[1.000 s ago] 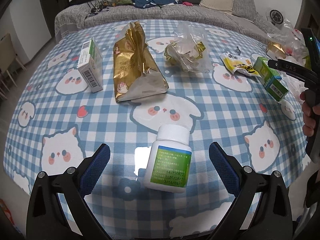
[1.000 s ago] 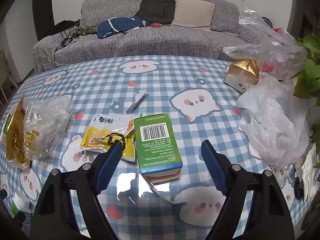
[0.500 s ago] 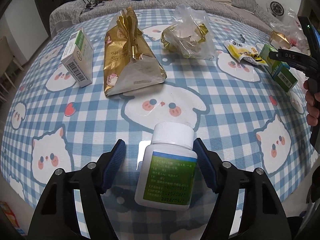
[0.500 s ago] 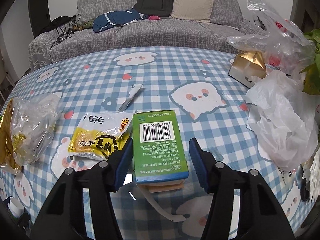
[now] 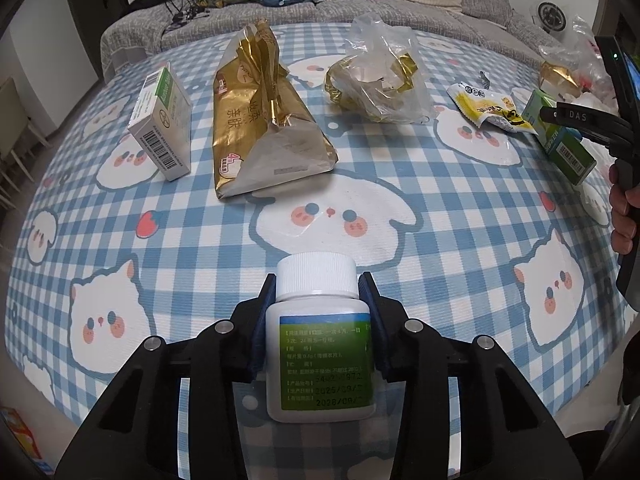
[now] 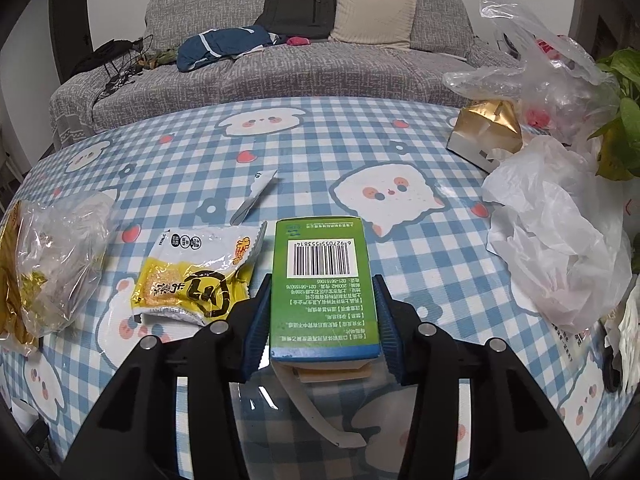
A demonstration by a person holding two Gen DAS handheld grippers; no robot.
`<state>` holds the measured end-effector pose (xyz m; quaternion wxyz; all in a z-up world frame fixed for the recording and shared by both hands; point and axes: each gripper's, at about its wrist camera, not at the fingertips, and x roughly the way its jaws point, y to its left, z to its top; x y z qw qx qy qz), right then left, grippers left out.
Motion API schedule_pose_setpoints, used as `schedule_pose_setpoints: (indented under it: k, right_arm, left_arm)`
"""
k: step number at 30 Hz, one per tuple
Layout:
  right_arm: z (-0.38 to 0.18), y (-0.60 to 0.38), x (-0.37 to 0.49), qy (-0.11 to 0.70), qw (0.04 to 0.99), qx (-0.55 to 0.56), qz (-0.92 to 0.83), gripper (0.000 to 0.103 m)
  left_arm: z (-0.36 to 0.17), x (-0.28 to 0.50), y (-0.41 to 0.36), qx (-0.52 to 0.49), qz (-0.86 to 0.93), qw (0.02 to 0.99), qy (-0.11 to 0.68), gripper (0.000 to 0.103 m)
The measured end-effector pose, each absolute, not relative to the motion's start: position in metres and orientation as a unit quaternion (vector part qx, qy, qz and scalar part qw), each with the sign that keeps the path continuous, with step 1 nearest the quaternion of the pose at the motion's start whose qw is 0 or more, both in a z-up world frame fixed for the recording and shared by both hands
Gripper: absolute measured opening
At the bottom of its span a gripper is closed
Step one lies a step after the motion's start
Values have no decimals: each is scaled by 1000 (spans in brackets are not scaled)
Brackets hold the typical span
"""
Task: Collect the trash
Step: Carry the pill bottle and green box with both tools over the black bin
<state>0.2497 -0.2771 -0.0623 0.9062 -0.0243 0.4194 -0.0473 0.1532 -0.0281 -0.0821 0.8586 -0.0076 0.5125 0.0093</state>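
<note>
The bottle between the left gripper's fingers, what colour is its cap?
White; the cap shows best in the left wrist view.

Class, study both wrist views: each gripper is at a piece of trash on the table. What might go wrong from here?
1. The left gripper is closing on the white pill bottle; its smooth round body might slip or roll out.
2. The right gripper is closing on the green box; its open near flap suggests the cardboard may crush.

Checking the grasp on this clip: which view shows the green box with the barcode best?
The right wrist view: the green box fills the centre, barcode up, with the right gripper closing on its sides. The left wrist view shows that box only small at the right edge, partly behind that gripper.
</note>
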Motion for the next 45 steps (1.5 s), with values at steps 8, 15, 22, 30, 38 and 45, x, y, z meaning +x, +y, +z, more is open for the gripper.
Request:
schedule_pose_setpoints:
  k: [8,15,22,30,38,45]
  right_arm:
    - [-59,-279,238,417,907,-30,-53,45]
    - [-58,-280,226,418,906,-33,-57,45]
    - [-49,-282,210,412,908,-35,-62,45]
    - [-37,-279,185,405,911,-37,-59,45]
    - [-26,-270,157,398,915,-35,-50,45]
    - [-18,-263,129,394,917,-39,-46,45]
  left_arm:
    - [-72,145,-28,-14,6,865,502,40]
    - [-63,141,-28,-18,-1,868,496,40]
    - [-53,135,-31,-17,-6,871,490,40]
    - [-50,122,-32,-16,-2,871,491,40]
    - [-44,98,-31,-10,0,873,488,40]
    - [-39,79,-24,-13,10,872,489,40]
